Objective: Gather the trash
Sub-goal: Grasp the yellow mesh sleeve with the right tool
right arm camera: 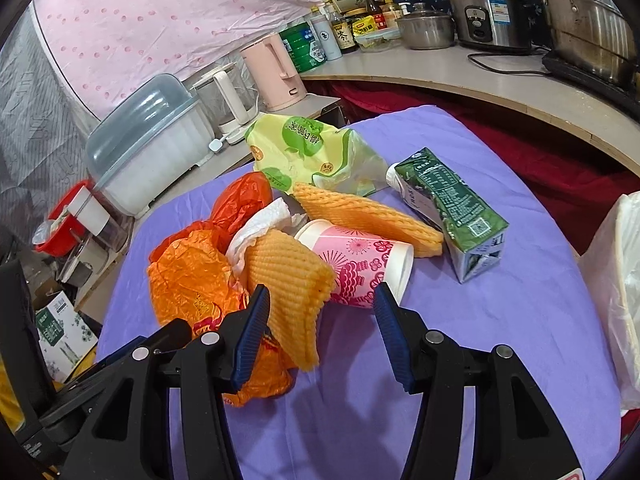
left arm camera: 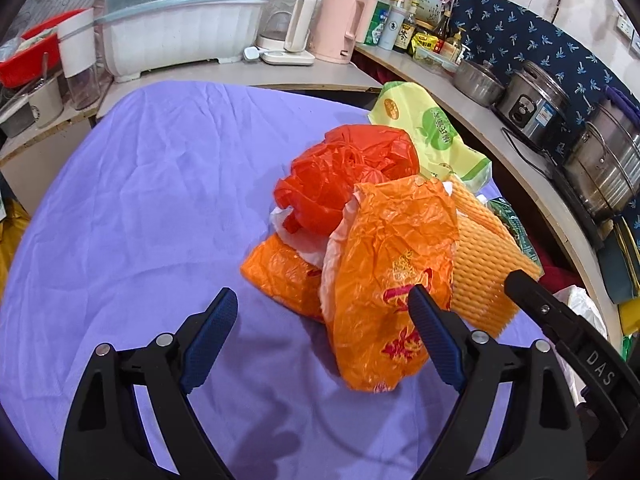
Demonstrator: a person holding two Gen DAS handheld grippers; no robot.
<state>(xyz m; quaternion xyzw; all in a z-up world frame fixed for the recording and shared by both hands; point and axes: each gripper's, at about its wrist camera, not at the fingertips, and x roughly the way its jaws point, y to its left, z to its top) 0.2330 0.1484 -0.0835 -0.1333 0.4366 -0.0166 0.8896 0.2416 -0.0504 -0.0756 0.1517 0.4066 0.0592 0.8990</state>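
Right wrist view only: pink paper cup [right arm camera: 356,264] on its side, green carton [right arm camera: 452,208]. Left view: "DAS" on right gripper body. Left gripper [left arm camera: 324,336] spread wide, nothing gripped; right gripper [right arm camera: 320,324] half-open, empty. Orange bag [left arm camera: 388,280] heaped with the trash on purple cloth [left arm camera: 140,200]; cluttered kitchen counter [left arm camera: 480,108] behind

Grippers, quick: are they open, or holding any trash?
Left gripper: open, holding nothing.
Right gripper: open, holding nothing.
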